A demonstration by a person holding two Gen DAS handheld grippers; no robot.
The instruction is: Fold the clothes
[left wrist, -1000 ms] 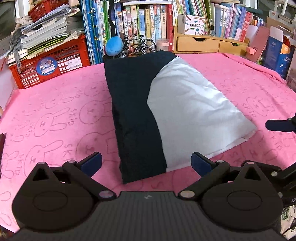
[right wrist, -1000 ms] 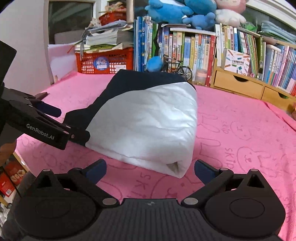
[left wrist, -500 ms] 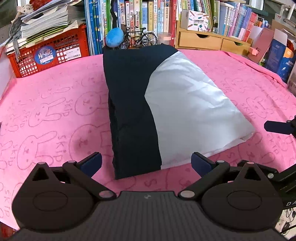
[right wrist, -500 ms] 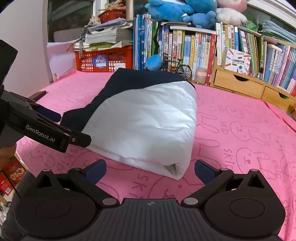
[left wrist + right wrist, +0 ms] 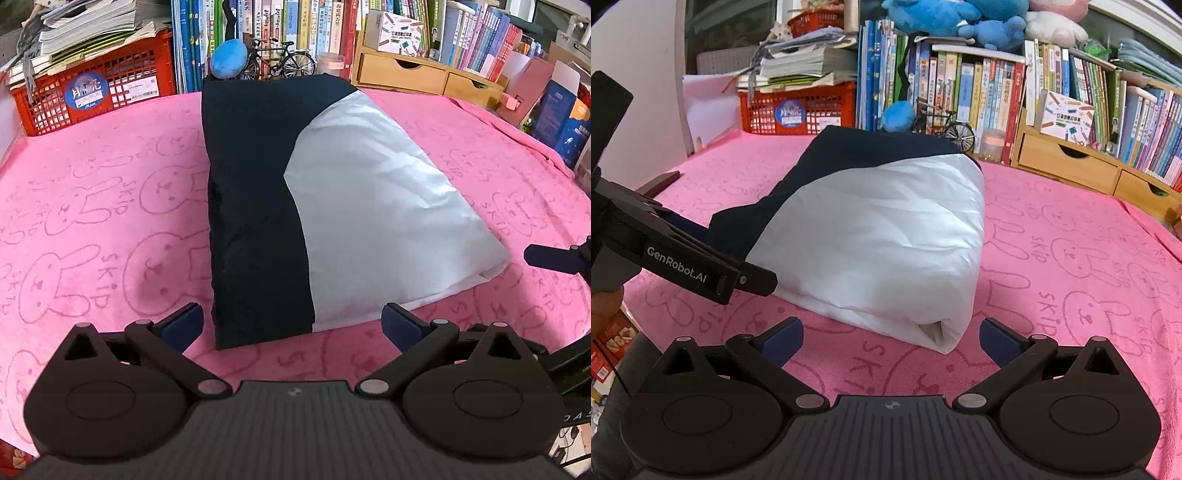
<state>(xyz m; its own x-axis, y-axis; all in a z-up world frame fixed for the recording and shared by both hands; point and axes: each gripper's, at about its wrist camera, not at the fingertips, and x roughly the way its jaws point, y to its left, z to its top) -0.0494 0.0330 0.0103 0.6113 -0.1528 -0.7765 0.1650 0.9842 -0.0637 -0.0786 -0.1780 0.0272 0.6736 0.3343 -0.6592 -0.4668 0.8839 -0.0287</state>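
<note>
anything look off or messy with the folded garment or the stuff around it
Nothing stands out. The navy-and-white garment lies folded in a compact bundle on the pink towel, edges tidy. Both the left gripper and right gripper are open and clear of it.

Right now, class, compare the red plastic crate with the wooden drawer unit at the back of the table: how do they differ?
The red plastic crate has lattice walls and an open top stacked with books; the wooden drawer unit has solid pale fronts with finger cut-outs and a patterned box on top. The crate stands back left, the drawer unit back right. Both stand behind the pink bunny towel.
</note>
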